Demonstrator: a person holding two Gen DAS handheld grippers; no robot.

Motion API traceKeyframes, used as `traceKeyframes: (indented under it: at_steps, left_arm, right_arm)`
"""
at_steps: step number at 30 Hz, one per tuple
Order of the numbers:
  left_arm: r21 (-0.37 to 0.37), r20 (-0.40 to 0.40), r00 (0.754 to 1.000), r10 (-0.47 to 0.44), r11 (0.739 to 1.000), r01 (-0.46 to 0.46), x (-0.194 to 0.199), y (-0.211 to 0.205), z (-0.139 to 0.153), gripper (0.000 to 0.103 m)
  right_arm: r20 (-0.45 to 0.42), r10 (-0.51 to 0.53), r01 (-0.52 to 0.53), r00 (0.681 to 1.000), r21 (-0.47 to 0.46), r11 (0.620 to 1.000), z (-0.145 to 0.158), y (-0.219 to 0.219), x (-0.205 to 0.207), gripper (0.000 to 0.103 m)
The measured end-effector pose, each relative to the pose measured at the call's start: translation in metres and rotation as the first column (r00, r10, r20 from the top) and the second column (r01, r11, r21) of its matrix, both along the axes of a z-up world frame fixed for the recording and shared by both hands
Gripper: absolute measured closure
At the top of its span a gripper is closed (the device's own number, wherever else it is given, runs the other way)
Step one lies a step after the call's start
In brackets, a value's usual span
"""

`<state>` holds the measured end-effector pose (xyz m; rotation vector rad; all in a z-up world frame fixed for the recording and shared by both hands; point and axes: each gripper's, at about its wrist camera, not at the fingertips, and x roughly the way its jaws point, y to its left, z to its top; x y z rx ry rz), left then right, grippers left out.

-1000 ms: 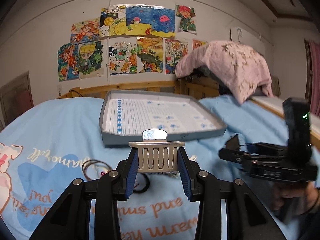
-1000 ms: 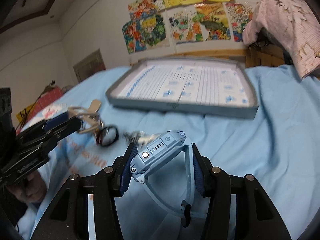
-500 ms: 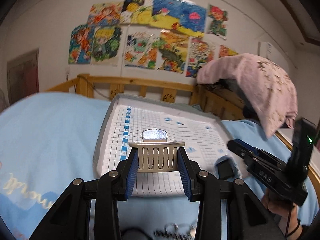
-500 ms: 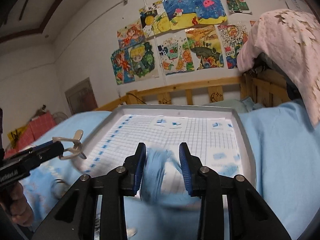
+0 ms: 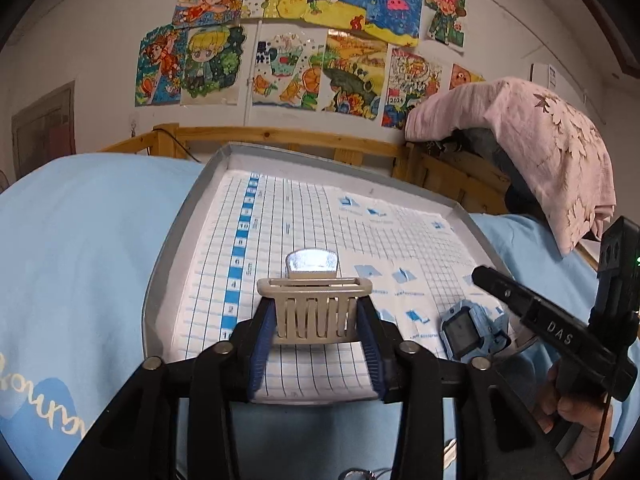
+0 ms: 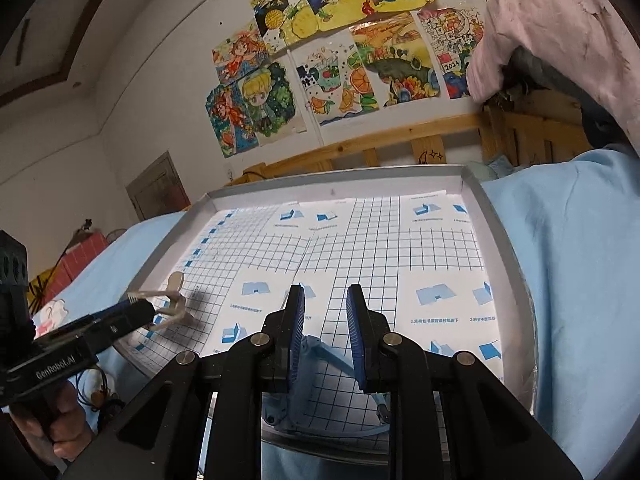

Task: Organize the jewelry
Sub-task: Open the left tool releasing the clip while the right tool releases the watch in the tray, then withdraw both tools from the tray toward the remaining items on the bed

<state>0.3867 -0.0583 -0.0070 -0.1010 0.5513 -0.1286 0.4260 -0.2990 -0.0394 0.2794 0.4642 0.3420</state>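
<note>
My left gripper (image 5: 316,316) is shut on a beige hair claw clip (image 5: 314,306) and holds it over the front left part of the grey tray (image 5: 168,256), which is lined with blue-gridded paper. The clip also shows in the right wrist view (image 6: 172,304). My right gripper (image 6: 324,340) is open over the tray's front edge. The blue watch (image 6: 320,360) lies on the tray (image 6: 508,280) below its fingers, no longer held. The watch shows in the left wrist view (image 5: 468,332) at the tray's front right.
The tray rests on a light blue bedsheet (image 5: 80,240). Hair ties (image 6: 100,392) lie on the sheet left of the tray. A wooden bed rail (image 5: 280,136) runs behind, with a pink blanket (image 5: 540,136) draped at the right.
Both grippers moved forward over the tray. My right gripper opened and let go of the blue watch onto the tray. My left gripper still holds the clip.
</note>
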Motion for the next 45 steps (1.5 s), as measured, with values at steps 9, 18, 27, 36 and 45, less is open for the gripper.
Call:
traceKeyframes:
  at_steps: [9, 18, 27, 36, 45]
  left_arm:
    - [-0.038, 0.031, 0.997, 0.076, 0.996, -0.075, -0.031, 0.012, 0.015, 0.018]
    - [-0.045, 0.197, 0.970, 0.146, 0.989, -0.139, -0.115, 0.016, 0.070, 0.000]
    - [0.012, 0.297, 0.935, 0.194, 0.978, -0.206, -0.208, 0.019, 0.093, 0.000]
    - [0.031, 0.339, 0.923, 0.184, 0.978, -0.206, -0.287, 0.024, 0.086, 0.000]
    - [0.020, 0.296, 0.936, 0.187, 0.979, -0.202, -0.338, 0.036, 0.054, 0.000]
  right_arm:
    - [0.045, -0.069, 0.069, 0.997, 0.001, 0.998, 0.018, -0.014, -0.029, 0.061]
    - [0.177, -0.094, 0.098, 0.980, -0.011, 0.995, 0.073, -0.020, -0.103, 0.027]
    - [0.285, -0.128, 0.141, 0.950, -0.028, 0.990, 0.124, -0.010, -0.191, 0.006]
    - [0.313, -0.170, 0.180, 0.934, -0.004, 0.984, 0.110, -0.006, -0.285, 0.003]
    - [0.347, -0.138, 0.174, 0.928, -0.073, 0.982, 0.093, 0.011, -0.352, 0.003]
